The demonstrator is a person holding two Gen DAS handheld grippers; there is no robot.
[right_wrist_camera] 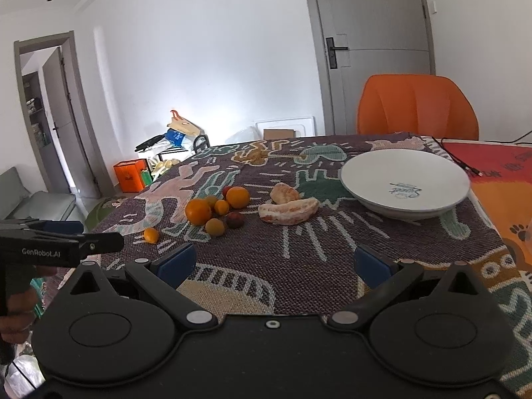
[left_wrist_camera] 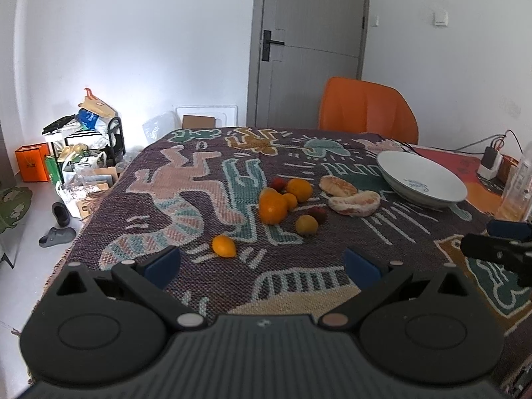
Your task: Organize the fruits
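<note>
Fruit lies loose on the patterned tablecloth (left_wrist_camera: pixel 206 206): a big orange (left_wrist_camera: pixel 272 208), a second orange (left_wrist_camera: pixel 299 189), a small lone orange fruit (left_wrist_camera: pixel 223 246) nearest me, a yellowish fruit (left_wrist_camera: pixel 306 224), red lychees (left_wrist_camera: pixel 317 214) and two peeled pomelo pieces (left_wrist_camera: pixel 354 202). An empty white bowl (left_wrist_camera: pixel 420 178) stands to their right. My left gripper (left_wrist_camera: pixel 261 264) is open and empty, short of the fruit. My right gripper (right_wrist_camera: pixel 274 264) is open and empty, facing the pomelo pieces (right_wrist_camera: pixel 287 211) and the bowl (right_wrist_camera: pixel 404 179). The oranges (right_wrist_camera: pixel 198 211) lie to its left.
An orange chair (left_wrist_camera: pixel 367 109) stands behind the table, in front of a grey door (left_wrist_camera: pixel 309 43). Cables and a charger (left_wrist_camera: pixel 490 161) lie at the far right. A cluttered rack (left_wrist_camera: pixel 83 143) and slippers (left_wrist_camera: pixel 58 232) are on the floor to the left.
</note>
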